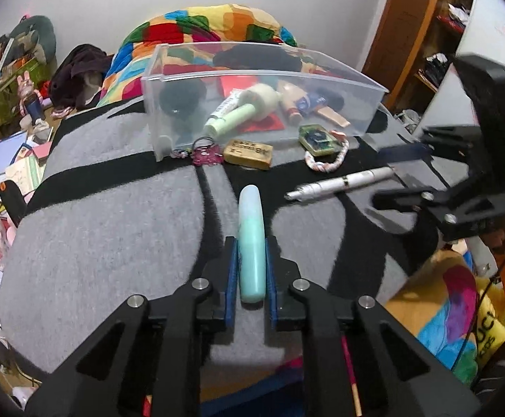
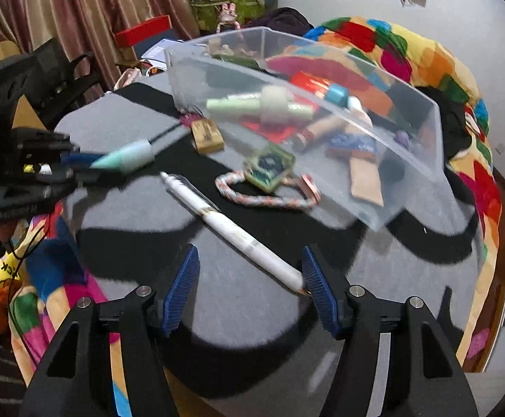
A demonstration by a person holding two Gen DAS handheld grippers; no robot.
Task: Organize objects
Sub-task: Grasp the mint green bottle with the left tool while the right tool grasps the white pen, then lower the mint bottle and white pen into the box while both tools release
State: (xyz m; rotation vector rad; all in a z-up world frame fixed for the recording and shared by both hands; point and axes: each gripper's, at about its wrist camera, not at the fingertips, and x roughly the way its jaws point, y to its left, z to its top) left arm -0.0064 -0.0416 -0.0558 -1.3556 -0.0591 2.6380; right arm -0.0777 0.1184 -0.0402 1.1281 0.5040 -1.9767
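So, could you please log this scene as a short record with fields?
surface: grey and black blanket
left gripper: shut on mint tube
right gripper: open, white pen between its fingers
bin: clear, holds several items
outside bin: tan block, rope ring, green tag

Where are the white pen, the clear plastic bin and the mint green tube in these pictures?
white pen (image 2: 231, 227): right wrist view, middle of its barrel.
clear plastic bin (image 1: 367, 111): left wrist view, its front wall near the right corner.
mint green tube (image 1: 251, 239): left wrist view, middle of its body.
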